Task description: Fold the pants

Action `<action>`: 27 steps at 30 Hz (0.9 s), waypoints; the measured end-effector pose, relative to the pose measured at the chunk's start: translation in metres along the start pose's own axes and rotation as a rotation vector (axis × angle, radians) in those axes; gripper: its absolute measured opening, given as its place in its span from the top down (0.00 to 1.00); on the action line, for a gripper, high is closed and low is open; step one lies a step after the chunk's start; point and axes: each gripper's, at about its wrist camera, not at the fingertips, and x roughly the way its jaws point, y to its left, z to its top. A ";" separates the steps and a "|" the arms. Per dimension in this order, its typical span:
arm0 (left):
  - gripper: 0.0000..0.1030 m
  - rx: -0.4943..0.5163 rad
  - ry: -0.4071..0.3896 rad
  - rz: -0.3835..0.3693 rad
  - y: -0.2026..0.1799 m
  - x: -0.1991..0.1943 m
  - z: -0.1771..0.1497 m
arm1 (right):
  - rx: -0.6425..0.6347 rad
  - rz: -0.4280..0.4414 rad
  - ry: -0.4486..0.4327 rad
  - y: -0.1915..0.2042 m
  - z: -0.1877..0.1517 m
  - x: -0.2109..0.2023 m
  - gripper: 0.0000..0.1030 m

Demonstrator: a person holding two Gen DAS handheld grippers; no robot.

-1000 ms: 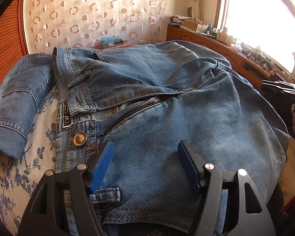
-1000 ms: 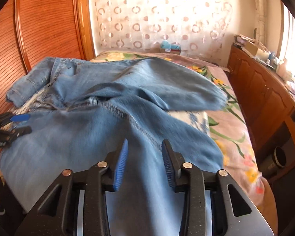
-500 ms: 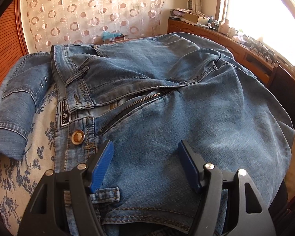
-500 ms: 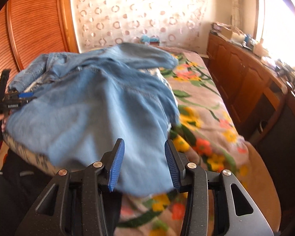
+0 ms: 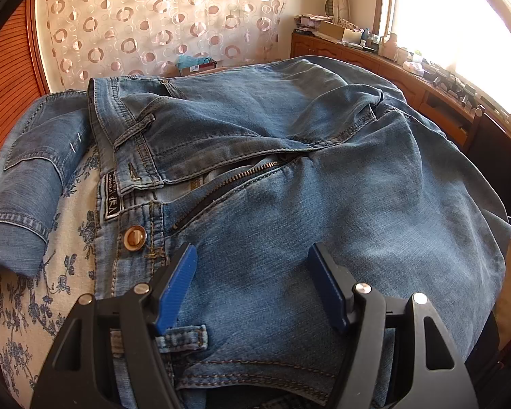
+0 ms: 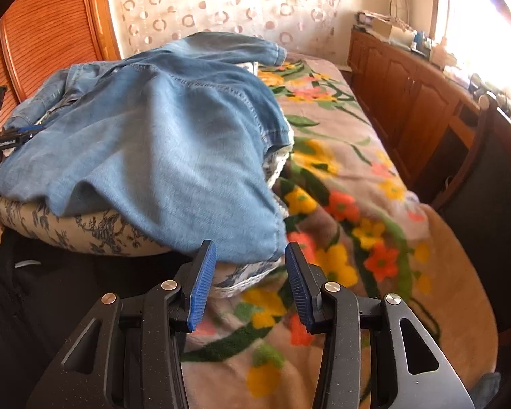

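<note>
I'm looking at the jeans (image 5: 289, 211), filling the middle of my left view, waistband and brass button (image 5: 135, 237) at lower left, zipper (image 5: 228, 184) half open. In my right view they are heaped across the upper left, draped over a blue-flowered cushion (image 6: 85, 231) on the flowery blanket (image 6: 351, 204).

My left gripper (image 5: 252, 286) is hovering wide open over the denim just below the zipper, gripping nothing. My right gripper (image 6: 245, 283) is standing partly open at the bottom centre, nothing between the pads; the nearest denim edge is lying just beyond the tips.

I'm judging this as the reach for the loose leg edge. To do it well, I'm wanting the right pads to straddle only that denim edge, not the pale lining beneath or the blanket, and bite deep enough that the heavy cloth isn't slipping. The left should be pinning the waistband flat so the fold stays square.

Counting: one pair of jeans, one button, one zipper, two grippers, one cushion, one blanket.
</note>
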 end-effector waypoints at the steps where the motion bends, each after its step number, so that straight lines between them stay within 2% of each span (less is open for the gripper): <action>1: 0.34 0.000 0.000 0.000 0.000 0.000 0.000 | -0.001 0.007 -0.001 0.002 -0.001 0.000 0.59; 7: 0.34 -0.010 -0.001 -0.003 0.002 -0.002 0.000 | -0.033 0.057 -0.043 0.024 0.003 -0.004 0.59; 11: 0.34 -0.027 -0.060 0.002 0.007 -0.032 -0.004 | -0.053 0.046 -0.023 0.028 0.003 0.005 0.59; 15: 0.34 -0.028 -0.097 0.039 0.015 -0.067 -0.025 | -0.062 0.005 -0.014 0.024 -0.001 0.009 0.59; 18: 0.34 -0.057 -0.099 0.049 0.026 -0.085 -0.048 | -0.041 -0.016 -0.034 0.018 -0.001 0.008 0.69; 20: 0.34 -0.069 -0.098 0.064 0.031 -0.094 -0.062 | -0.043 -0.001 -0.044 0.018 0.000 0.006 0.89; 23: 0.34 -0.093 -0.098 0.084 0.039 -0.103 -0.081 | -0.058 -0.012 -0.073 0.023 0.003 -0.002 0.95; 27: 0.34 -0.123 -0.078 0.057 0.048 -0.105 -0.099 | -0.048 -0.019 -0.100 0.021 0.009 -0.011 0.97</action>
